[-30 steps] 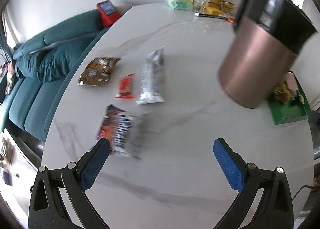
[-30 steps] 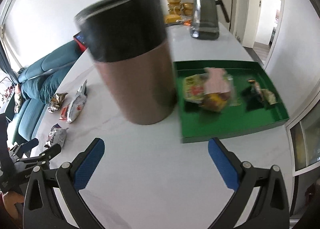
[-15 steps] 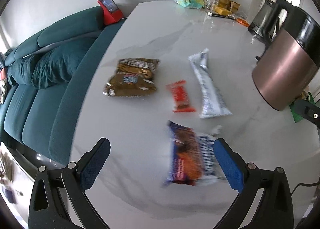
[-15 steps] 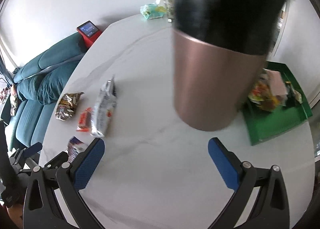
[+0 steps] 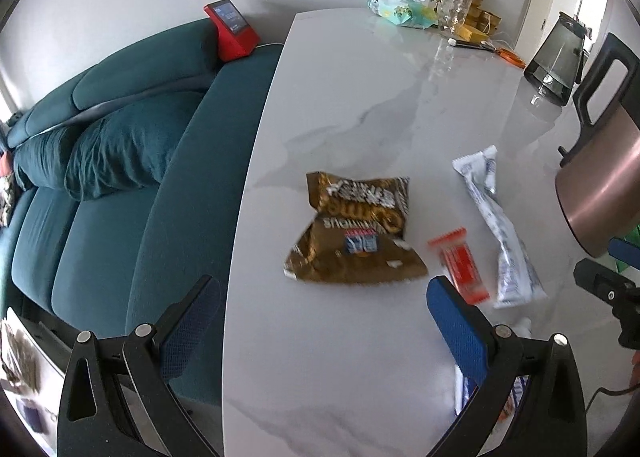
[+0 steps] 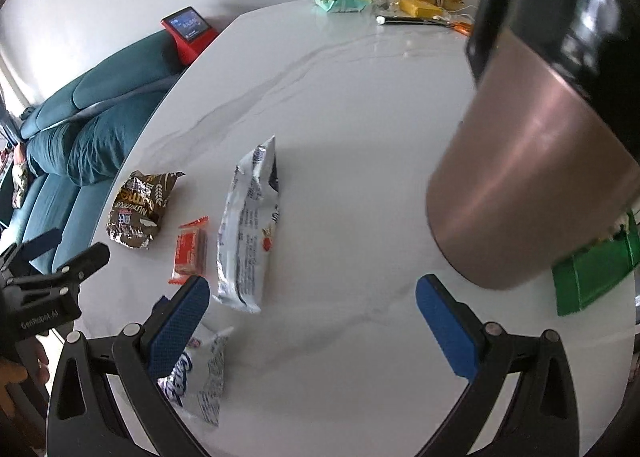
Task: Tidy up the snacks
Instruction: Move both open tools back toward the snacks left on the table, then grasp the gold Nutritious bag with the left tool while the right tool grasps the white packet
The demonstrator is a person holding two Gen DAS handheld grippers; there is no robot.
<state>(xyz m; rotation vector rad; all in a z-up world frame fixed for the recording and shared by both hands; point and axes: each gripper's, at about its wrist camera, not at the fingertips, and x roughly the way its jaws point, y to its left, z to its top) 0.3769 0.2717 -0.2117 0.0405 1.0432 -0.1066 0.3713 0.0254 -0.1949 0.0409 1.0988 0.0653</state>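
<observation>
Snacks lie on the white marble table (image 5: 360, 105): a brown packet (image 5: 356, 233) (image 6: 138, 211), a small red bar (image 5: 462, 265) (image 6: 188, 251), a long white packet (image 5: 498, 233) (image 6: 250, 229) and a blue-and-silver packet (image 6: 200, 369), mostly hidden under my left gripper's right finger (image 5: 456, 327). My left gripper (image 5: 320, 321) is open and empty above the table's left edge, just short of the brown packet. My right gripper (image 6: 310, 321) is open and empty near the white packet. The left gripper also shows in the right wrist view (image 6: 52, 261).
A copper kettle with a black top (image 6: 536, 161) (image 5: 600, 185) stands at the right, a green tray (image 6: 592, 273) behind it. A glass pitcher (image 5: 556, 57), gold bowls (image 5: 476, 9) and a wipes pack (image 5: 400, 9) sit at the far end. A teal sofa (image 5: 120, 161) runs along the left edge.
Both views have swung left. The left gripper has moved past the blue-and-silver packet toward the brown packet. The right gripper has turned from the green tray to the snacks. Both stayed open.
</observation>
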